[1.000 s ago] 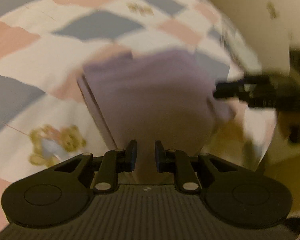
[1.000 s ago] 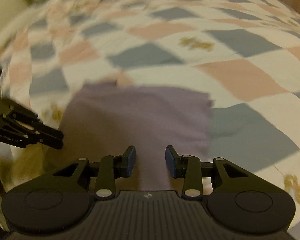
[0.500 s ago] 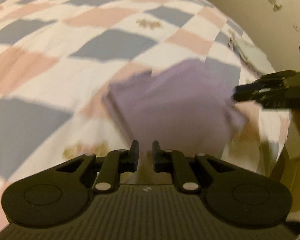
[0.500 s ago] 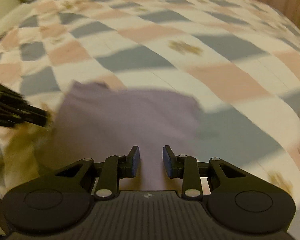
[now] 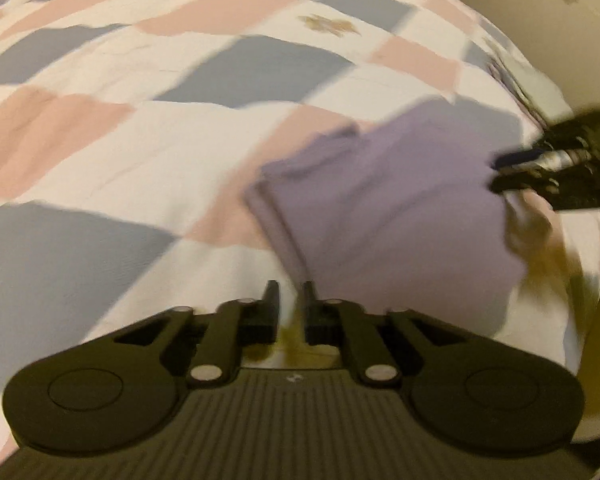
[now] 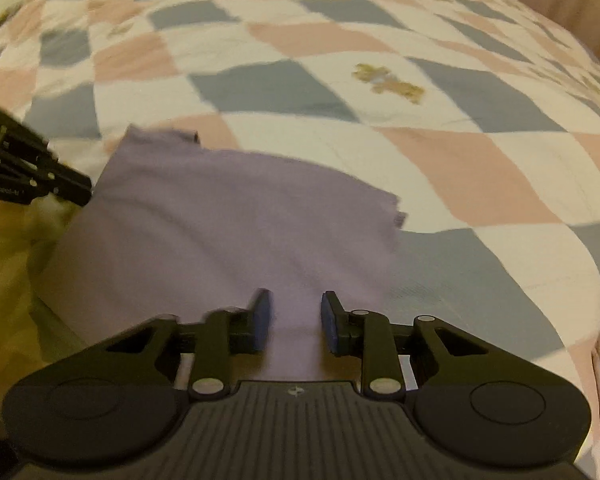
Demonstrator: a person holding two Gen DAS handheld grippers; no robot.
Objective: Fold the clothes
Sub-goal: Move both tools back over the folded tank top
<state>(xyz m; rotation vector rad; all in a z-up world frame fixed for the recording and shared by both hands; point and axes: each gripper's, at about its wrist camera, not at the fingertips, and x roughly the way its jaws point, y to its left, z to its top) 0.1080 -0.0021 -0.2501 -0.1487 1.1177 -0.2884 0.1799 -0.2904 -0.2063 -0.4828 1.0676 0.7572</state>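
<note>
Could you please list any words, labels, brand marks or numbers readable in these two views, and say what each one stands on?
White lettering on the side of the left gripper, seen at the left edge of the right wrist view: it begins "Gen", the rest too blurred to read.
Small pale emblem on each gripper body, left wrist view and right gripper: a symbol, no letters.
Purple garment and checked quilt: no text.

Right gripper point(image 6: 292, 322), jaws apart, above folded purple cloth point(image 6: 228, 224) on checkered bedspread point(image 6: 440, 160); left gripper point(image 6: 72, 190) nearby.
</note>
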